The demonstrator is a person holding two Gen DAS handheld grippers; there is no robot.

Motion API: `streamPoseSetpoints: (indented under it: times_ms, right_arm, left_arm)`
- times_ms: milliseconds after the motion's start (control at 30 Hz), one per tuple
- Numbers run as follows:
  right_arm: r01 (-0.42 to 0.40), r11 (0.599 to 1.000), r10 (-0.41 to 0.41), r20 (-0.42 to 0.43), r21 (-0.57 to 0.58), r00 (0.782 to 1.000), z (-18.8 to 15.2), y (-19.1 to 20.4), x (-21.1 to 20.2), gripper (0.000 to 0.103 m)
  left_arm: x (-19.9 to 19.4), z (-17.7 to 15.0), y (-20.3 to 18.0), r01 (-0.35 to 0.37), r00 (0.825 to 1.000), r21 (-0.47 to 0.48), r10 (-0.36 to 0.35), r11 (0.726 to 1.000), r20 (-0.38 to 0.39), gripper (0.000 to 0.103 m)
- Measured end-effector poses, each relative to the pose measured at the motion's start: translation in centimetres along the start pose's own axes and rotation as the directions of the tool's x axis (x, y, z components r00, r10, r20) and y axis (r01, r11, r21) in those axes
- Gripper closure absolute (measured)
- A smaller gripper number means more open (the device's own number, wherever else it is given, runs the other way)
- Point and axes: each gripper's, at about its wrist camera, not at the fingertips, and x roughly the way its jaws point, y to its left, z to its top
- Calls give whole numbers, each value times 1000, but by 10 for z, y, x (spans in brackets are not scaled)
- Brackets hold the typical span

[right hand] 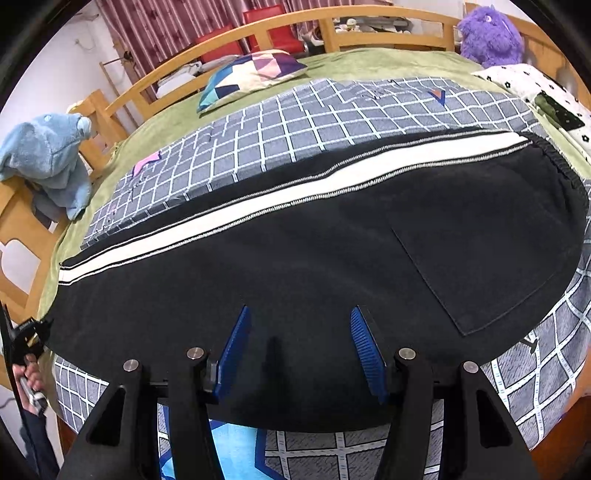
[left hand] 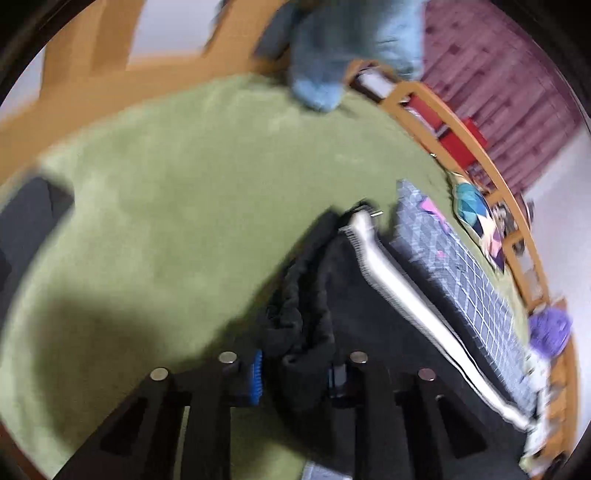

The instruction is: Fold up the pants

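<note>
Room: bed w/ green blanket [left hand: 177, 192], wooden rail [right hand: 229, 35] round it, dark-red curtain [right hand: 155, 33] behind.
Bedding: grey grid-check sheet [right hand: 295, 125] over the blanket; patchwork cushion [right hand: 251, 74] near the rail; blue plush [right hand: 48, 155] at one end, purple plush [right hand: 487, 33] at the other.
Pants: black pants [right hand: 295, 251], white side stripe w/ thin zigzag edging, square patch pocket, elastic waistband bunched at the far right end in right cam.
Pants pos: laid lengthwise, mostly flat on the check sheet.
Writing: no brand or text readable; left cam blurred.
Left gripper [left hand: 295, 373]: pinching a bunched fold of the black fabric betw. its blue pads, at the pants' end opp. the waistband.
Right gripper [right hand: 299, 350]: fingers spread wide, nothing betw. them, just above the pants' near edge, mid-length; can't tell if touching.
</note>
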Motion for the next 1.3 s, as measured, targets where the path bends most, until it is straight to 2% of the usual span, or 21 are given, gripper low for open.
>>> streamPoseSetpoints:
  times_ms: [67, 100, 167, 233, 300, 367, 400, 433, 500, 567, 600, 633, 667, 733, 767, 833, 900, 967, 1067, 1167, 1300]
  right_arm:
    - [-9, 1000, 10, 21, -12, 1000, 2, -2, -7, 48]
    - [-13, 1000, 14, 36, -19, 999, 2, -3, -11, 52]
    - [-6, 999, 9, 68, -33, 998, 3, -6, -22, 53]
    - [-1, 999, 6, 99, -48, 995, 2, -11, -33, 53]
    - [-2, 999, 7, 124, -42, 992, 1, -22, -43, 53]
    - [-4, 1000, 6, 131, -15, 991, -2, -35, -53, 53]
    - [-1, 1000, 2, 131, -4, 991, -3, -44, -57, 53]
    - [4, 1000, -4, 133, 3, 991, -6, -49, -61, 53]
    - [20, 999, -24, 144, 29, 989, -14, -64, -74, 53]
    - [29, 998, -37, 145, 55, 989, -23, -81, -86, 53]
    - [38, 997, -48, 144, 68, 988, -27, -88, -90, 53]
    - [51, 995, -64, 143, 88, 988, -31, -96, -95, 53]
    - [57, 993, -71, 142, 100, 987, -34, -100, -99, 53]
    - [52, 992, -68, 138, 114, 988, -39, -106, -103, 53]
    - [48, 992, -64, 136, 115, 989, -41, -107, -104, 53]
    - [43, 994, -56, 128, 101, 990, -42, -103, -102, 53]
    - [39, 996, -48, 118, 78, 992, -43, -95, -96, 53]
    - [-4, 999, -1, 94, 52, 996, -41, -84, -87, 52]
    - [-91, 995, 90, 28, 33, 996, -32, -64, -63, 52]
    - [-183, 982, 184, -8, 34, 983, -18, -41, -38, 50]
    - [-261, 960, 267, -48, 100, 962, 2, -19, 7, 38]
  left_arm:
    - [-27, 3, -52, -101, 993, 175, 89, 979, 75, 81]
    - [-35, 2, -69, -112, 991, 220, 91, 969, 100, 81]
    - [-62, -6, -130, -80, 988, 362, 27, 929, 149, 81]
    - [-80, -21, -182, -38, 987, 464, -38, 885, 154, 81]
    - [-93, -45, -231, 15, 986, 553, -102, 833, 128, 82]
    - [-101, -86, -289, 79, 982, 652, -171, 754, 79, 82]
    - [-102, -99, -305, 99, 980, 675, -190, 732, 62, 82]
    - [-100, -123, -328, 141, 975, 705, -221, 695, 23, 82]
    - [-88, -169, -362, 236, 962, 726, -263, 645, -80, 82]
    - [-66, -208, -383, 333, 941, 709, -273, 621, -202, 82]
    - [-58, -221, -389, 361, 932, 697, -273, 620, -240, 82]
    - [-42, -244, -395, 409, 912, 671, -270, 618, -308, 82]
    - [-32, -254, -395, 425, 904, 660, -255, 620, -343, 80]
    - [-9, -284, -396, 438, 876, 627, -148, 644, -459, 80]
    - [-9, -290, -392, 427, 876, 627, -126, 652, -466, 78]
    - [-20, -290, -381, 436, 877, 627, -148, 645, -458, 68]
    - [-34, -274, -366, 464, 867, 602, -195, 650, -459, 45]
    - [-48, -256, -345, 473, 867, 573, -236, 670, -440, 33]
    - [-55, -231, -320, 442, 887, 561, -245, 700, -393, 33]
    - [-59, -202, -280, 396, 906, 512, -234, 762, -353, 33]
    - [-51, -173, -236, 350, 916, 426, -208, 834, -343, 33]
